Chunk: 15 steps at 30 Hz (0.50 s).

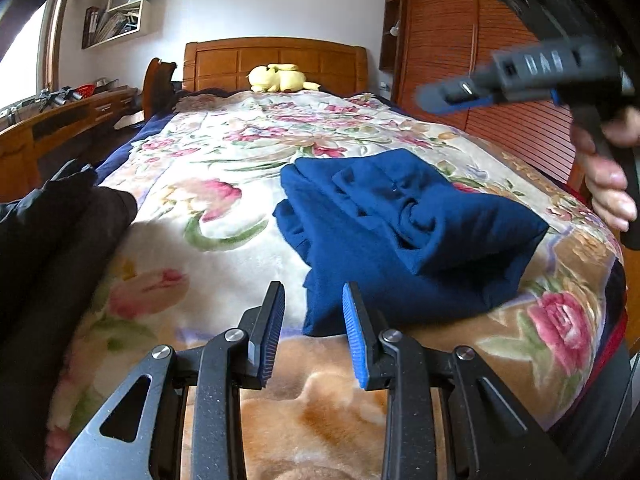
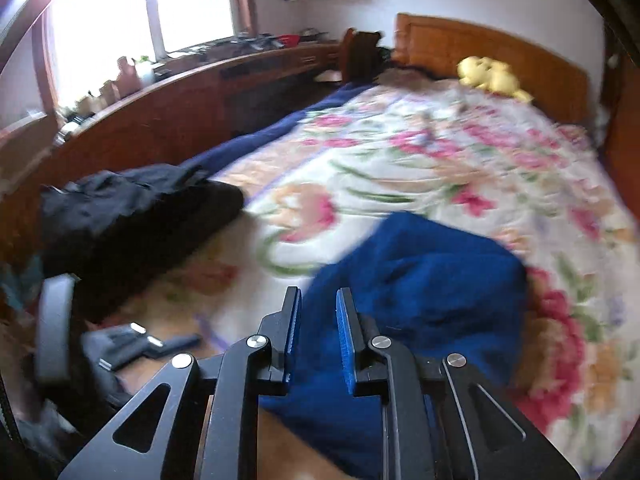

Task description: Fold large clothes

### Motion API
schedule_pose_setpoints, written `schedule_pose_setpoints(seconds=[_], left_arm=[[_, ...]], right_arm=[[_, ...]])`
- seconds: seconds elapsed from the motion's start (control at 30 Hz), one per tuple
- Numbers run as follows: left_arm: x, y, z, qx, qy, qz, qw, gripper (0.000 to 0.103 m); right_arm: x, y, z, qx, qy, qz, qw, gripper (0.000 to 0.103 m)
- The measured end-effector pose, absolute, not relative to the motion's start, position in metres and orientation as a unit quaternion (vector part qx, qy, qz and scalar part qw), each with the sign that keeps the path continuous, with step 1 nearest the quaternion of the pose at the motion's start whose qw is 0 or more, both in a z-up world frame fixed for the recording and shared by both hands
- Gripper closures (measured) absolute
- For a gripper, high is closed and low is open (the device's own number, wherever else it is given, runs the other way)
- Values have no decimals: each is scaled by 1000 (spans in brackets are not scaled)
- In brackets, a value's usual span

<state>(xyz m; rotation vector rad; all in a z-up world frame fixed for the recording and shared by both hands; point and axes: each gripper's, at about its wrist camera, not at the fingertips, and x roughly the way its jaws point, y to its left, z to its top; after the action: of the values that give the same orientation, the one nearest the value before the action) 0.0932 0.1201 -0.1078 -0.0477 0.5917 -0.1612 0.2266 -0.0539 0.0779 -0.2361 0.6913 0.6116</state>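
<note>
A navy blue garment point(image 1: 400, 236) lies folded into a thick bundle on the floral blanket point(image 1: 216, 168) near the bed's foot. My left gripper point(image 1: 314, 300) is open and empty, just short of the bundle's near left corner. My right gripper point(image 2: 318, 304) is open and empty, above the near edge of the same garment point(image 2: 424, 280). The right gripper also shows in the left wrist view point(image 1: 440, 98), raised in the air at the upper right, held by a hand. The left gripper shows in the right wrist view point(image 2: 168, 344) low at the left.
Dark clothes point(image 1: 60, 232) are piled at the bed's left edge, also in the right wrist view point(image 2: 132, 216). A yellow plush toy point(image 1: 280, 78) sits by the wooden headboard point(image 1: 276, 58). A wooden desk point(image 2: 200, 92) runs along the left; a wardrobe point(image 1: 460, 40) stands right.
</note>
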Motion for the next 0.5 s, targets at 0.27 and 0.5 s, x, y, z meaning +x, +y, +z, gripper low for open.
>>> schedule_pose_setpoints(seconds=[0.27, 0.5], left_arm=[[90, 110, -100, -30, 280, -105, 954, 72], [86, 96, -90, -37, 278, -111, 953, 70]], right_arm=[[216, -124, 23, -145, 359, 199, 900, 85], [210, -153, -5, -117, 352, 178, 912, 80]])
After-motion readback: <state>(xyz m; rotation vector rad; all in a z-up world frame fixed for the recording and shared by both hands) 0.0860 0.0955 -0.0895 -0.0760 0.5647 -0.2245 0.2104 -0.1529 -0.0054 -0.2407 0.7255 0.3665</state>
